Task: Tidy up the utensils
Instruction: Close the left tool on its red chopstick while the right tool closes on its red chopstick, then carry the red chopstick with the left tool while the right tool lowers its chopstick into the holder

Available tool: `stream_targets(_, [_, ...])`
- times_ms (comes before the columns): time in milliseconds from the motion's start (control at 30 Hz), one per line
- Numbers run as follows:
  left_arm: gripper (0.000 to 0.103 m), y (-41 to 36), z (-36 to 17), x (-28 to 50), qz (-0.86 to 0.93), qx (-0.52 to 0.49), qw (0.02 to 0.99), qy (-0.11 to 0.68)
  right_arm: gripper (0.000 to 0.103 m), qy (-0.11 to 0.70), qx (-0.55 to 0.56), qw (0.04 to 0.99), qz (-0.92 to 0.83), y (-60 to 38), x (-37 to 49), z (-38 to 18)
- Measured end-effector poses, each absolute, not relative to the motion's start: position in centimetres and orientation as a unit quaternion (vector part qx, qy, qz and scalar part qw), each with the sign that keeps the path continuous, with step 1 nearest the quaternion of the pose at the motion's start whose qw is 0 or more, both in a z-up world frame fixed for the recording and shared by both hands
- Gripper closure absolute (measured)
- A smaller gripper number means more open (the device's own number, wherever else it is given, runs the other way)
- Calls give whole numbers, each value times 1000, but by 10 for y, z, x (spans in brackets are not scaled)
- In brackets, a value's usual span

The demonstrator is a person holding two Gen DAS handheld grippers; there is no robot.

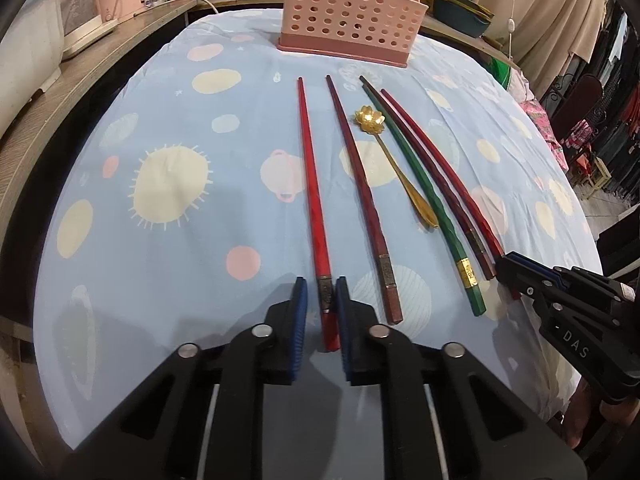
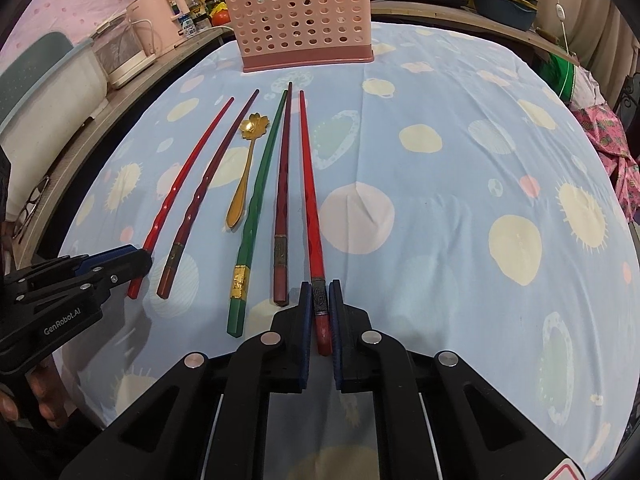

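Note:
Several chopsticks and a gold flower-bowl spoon point(image 1: 394, 162) point(image 2: 244, 172) lie side by side on the blue patterned tablecloth point(image 1: 160, 240). My left gripper point(image 1: 321, 292) straddles the thick end of the leftmost bright red chopstick point(image 1: 310, 184), jaws slightly apart with a small gap each side. My right gripper point(image 2: 320, 294) has its pads against the thick end of the rightmost bright red chopstick point(image 2: 310, 200). Between them lie a dark red chopstick point(image 1: 356, 184), a green chopstick point(image 1: 424, 192) point(image 2: 256, 204) and another dark red chopstick point(image 2: 282, 200). A pink perforated utensil holder point(image 1: 344, 8) point(image 2: 300, 20) stands at the far edge.
A wooden counter point(image 1: 80, 76) with white and pink appliances runs along the left. Dark bowls point(image 2: 504, 4) sit on the ledge behind the table at the right. Clothes hang at the far right. The right gripper shows in the left wrist view point(image 1: 508, 266); the left gripper shows in the right wrist view point(image 2: 136, 258).

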State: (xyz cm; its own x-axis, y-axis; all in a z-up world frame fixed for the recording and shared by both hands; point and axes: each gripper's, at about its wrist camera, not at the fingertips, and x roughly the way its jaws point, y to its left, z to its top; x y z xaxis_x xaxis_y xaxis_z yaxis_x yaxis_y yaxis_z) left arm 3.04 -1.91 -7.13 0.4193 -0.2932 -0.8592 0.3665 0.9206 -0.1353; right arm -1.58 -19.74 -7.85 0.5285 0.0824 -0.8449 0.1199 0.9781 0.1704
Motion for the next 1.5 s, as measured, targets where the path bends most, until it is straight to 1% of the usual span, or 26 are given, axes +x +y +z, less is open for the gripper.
stream_targets(33, [95,-19,-71,30,-199,34,841,503,95,485,104,868,-11,-198,-16,-79])
stream_targets(200, [95,-16,-67,30,-201,28,843,497,96,483,106,869,-9,-198,-18,-76])
stream_targets(433, [96,-8,-44,31,-188,25,863,468,96,463,112,879,-12,-204,-22,-58])
stream_targets(733, [96,4,3,41,-180,-3,889,421,96,409,131,903,-17,-220,-21,-12])
stream_targets(1000, [96,7,50,56,-179,-16,915,361,96,354,162,921,-25,-242,-11,34])
stream_targets(1300, [96,4,91,91,-169,-23,932,318,96,306,171,936,-30,-262,12,75])
stream_targets(1500, [96,-7,114,120,-171,-31,937,303,96,277,163,946,-35,-270,34,99])
